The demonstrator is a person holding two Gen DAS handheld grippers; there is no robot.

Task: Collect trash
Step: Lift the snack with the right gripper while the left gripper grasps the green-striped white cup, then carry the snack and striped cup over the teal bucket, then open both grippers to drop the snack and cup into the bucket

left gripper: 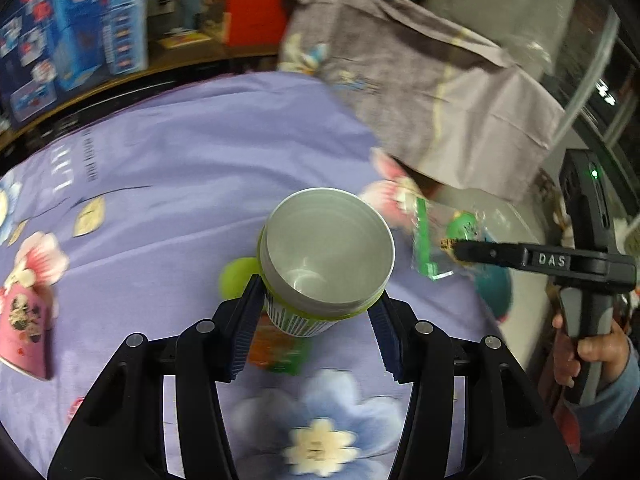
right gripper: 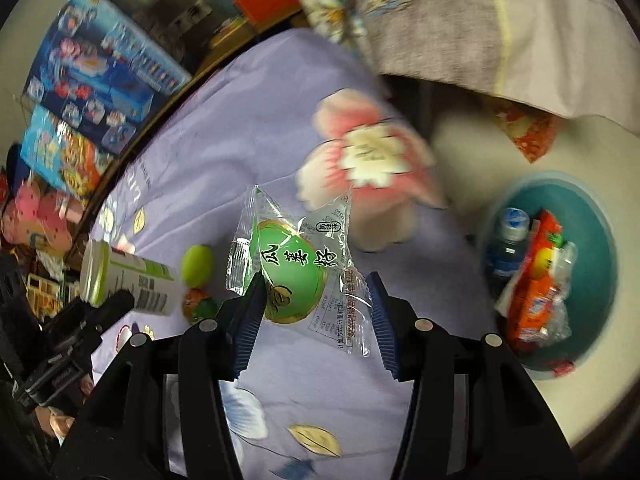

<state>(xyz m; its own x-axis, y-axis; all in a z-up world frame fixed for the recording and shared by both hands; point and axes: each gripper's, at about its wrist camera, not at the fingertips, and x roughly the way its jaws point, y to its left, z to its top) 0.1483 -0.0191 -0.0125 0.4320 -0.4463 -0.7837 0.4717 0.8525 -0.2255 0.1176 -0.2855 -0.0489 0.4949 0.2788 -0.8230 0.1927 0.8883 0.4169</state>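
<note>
On the far left of the lavender floral bedsheet [left gripper: 168,168], in the left wrist view, a pink packet [left gripper: 24,332] lay flat. Further right, a yellow-green ball [left gripper: 236,280] rested on the sheet just beside the paper cup [left gripper: 328,256], and an orange and green wrapper [left gripper: 276,352] lay beneath it. The left gripper [left gripper: 316,316] was clamped on the cup, one blue pad pressed to each side below the lime band, the open mouth facing the camera and the inside bare. To the right, the right gripper [left gripper: 460,250] held a clear wrapper with a green print [left gripper: 428,240] above the edge of the bed, and the person's hand [left gripper: 580,352] gripped its handle.

In the right wrist view, the cup [right gripper: 120,276] appeared at the left, tilted on its side, with the ball [right gripper: 197,265] just beside it. At centre, the right gripper [right gripper: 316,312] was closed only partway on the snack wrapper [right gripper: 296,264], its left pad touching the green print while the right pad met the crinkled clear edge. Well to the right, on the pale floor, a teal bin [right gripper: 596,216] held a plastic bottle [right gripper: 506,244] and an orange packet [right gripper: 536,284].
</note>
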